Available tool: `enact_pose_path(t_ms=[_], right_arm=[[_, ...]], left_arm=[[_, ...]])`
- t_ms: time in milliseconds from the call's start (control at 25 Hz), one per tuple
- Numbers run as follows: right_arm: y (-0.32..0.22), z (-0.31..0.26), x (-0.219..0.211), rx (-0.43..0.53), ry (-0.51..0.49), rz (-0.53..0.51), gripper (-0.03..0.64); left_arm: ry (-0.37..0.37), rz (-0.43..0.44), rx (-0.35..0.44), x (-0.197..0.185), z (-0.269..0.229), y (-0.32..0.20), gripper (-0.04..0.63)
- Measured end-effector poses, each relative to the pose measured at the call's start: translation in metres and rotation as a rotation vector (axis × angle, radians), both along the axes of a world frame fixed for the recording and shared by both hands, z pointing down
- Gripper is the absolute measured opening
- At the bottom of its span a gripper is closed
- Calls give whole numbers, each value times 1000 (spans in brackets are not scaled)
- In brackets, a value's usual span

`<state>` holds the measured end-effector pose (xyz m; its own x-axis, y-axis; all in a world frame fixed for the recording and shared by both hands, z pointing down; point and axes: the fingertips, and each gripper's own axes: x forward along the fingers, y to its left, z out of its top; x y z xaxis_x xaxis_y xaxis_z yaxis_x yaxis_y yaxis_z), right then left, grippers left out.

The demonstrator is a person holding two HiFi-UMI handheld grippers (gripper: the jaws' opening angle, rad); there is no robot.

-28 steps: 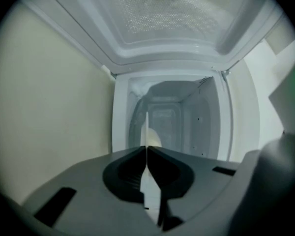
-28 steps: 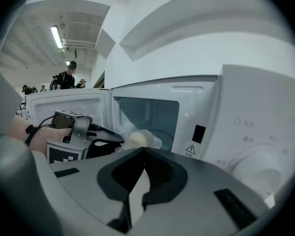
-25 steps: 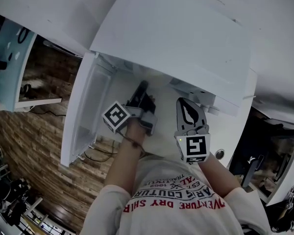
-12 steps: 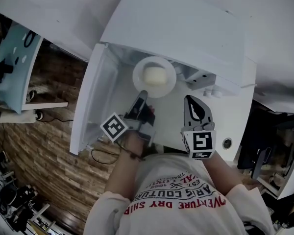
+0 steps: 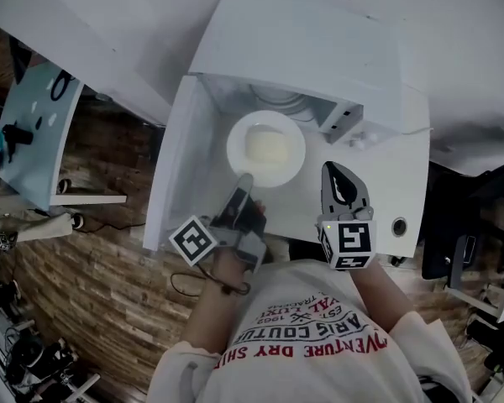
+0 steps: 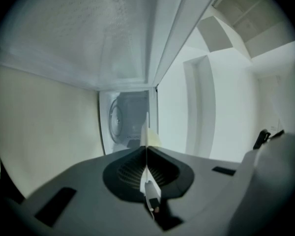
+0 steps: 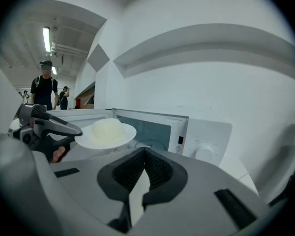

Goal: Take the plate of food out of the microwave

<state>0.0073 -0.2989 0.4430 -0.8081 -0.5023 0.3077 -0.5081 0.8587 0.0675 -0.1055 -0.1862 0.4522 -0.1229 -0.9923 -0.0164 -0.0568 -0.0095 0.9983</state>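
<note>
Plate (image 5: 265,148) has come out from under the microwave (image 5: 302,49) top: a second ago it did not show at all, now its whole rim is in view just in front of the opening

- Left gripper (image 5: 242,185): clenched on the near rim of the plate. In its own view the plate shows edge-on as a thin white line pinched between the pads. An edge grip likely keeps the jaws off the food (image 5: 265,143) and the plate level
- Right gripper (image 5: 340,175): closed, nothing in it, held low beside the plate. Judged to be standing by, clear of the path out
- Door (image 5: 172,175) is swung wide to the left, leaving the way free
- Plate is carried in the air, resting on nothing, between the opening and the person's chest

Hard to read:
- food is a pale domed mound, kind unclear
- cavity mostly hidden under the top panel; only part of the turntable (image 5: 279,99) shows
- how far the pads reach onto the rim cannot be told from above
</note>
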Motion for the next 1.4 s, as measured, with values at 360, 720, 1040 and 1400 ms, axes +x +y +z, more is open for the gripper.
enact_pose_path(t_ms=[360, 720, 1040, 1400], right_arm=[[23, -39, 11, 24, -94, 66, 11], [19, -70, 16, 65, -164, 110, 11], [9, -80, 29, 81, -178, 129, 11], [11, -81, 31, 79, -173, 131, 11]], left_arm=[[-65, 85, 58, 14, -52, 29, 15], [-96, 114, 122, 11, -86, 31, 15], [-98, 139, 131, 22, -91, 19, 15], [-75, 149, 135, 25, -90, 18, 15]])
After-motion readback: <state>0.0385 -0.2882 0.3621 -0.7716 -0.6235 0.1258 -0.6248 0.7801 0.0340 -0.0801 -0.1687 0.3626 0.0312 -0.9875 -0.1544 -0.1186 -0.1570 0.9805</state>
